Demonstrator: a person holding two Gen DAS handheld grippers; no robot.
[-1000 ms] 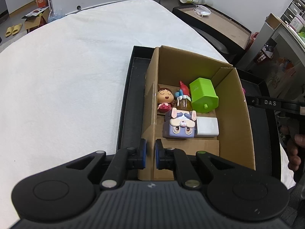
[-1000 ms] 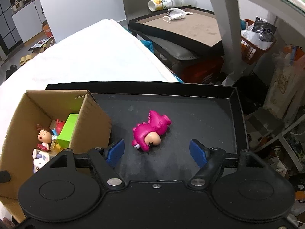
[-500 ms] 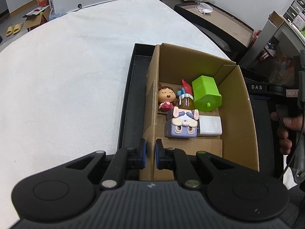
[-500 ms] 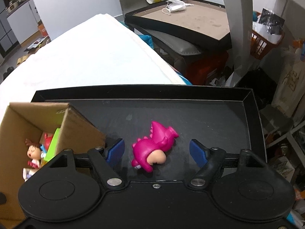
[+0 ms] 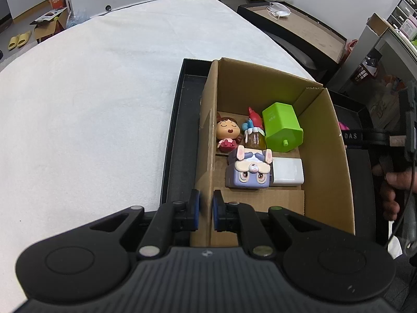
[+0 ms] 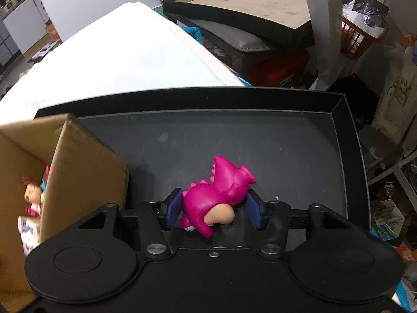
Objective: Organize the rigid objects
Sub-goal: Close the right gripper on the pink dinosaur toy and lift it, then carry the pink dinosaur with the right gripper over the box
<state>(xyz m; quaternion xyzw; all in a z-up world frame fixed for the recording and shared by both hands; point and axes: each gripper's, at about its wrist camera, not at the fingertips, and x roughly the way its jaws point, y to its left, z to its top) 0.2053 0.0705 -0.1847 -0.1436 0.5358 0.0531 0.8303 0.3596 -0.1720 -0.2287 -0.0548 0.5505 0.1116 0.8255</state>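
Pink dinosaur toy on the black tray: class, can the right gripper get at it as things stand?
Probably yes. The pink dinosaur toy lies between the just-closing jaws of the right gripper, nothing blocking it on the black tray; the cardboard box stands aside.

We see even, soft indoor light with faint shadows in both views. Fisheye bending curves the edges, and the cardboard box [image 6: 78, 167] at left blurs slightly.
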